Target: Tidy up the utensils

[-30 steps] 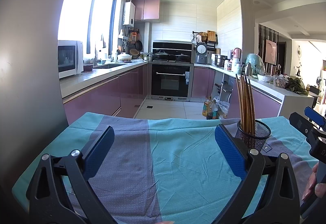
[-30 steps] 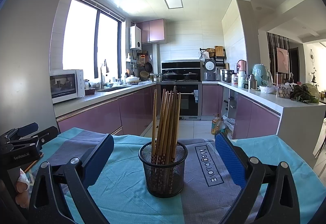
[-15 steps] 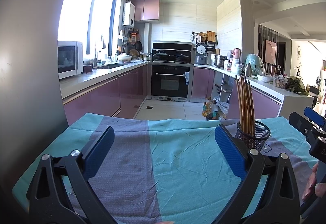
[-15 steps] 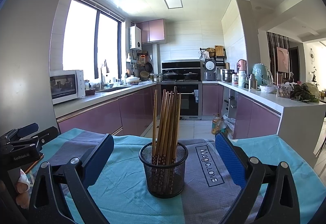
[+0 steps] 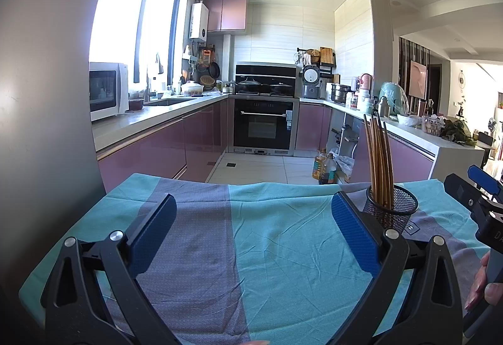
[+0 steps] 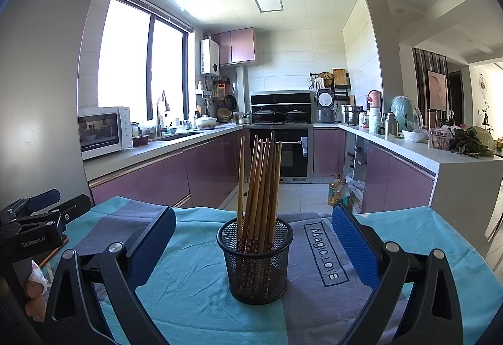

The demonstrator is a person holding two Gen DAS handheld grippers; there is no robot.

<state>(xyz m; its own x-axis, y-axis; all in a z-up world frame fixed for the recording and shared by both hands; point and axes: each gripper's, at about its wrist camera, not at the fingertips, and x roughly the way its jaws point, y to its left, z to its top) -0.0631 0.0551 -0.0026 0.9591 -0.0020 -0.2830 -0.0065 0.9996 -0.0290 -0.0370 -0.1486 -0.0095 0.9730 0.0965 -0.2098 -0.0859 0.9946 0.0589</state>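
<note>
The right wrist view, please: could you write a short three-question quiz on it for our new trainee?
1. True or false: the chopsticks stand in the mesh cup.
2. Multiple choice: the right gripper is A) shut on the cup, B) open with the cup between its fingers' line of sight, C) holding one chopstick.
3. Fill in: the words printed on the tablecloth read "Magic ____".

Key: 1 true. 2 B; both blue pads stand wide apart and touch nothing. 3 LOVE.
</note>
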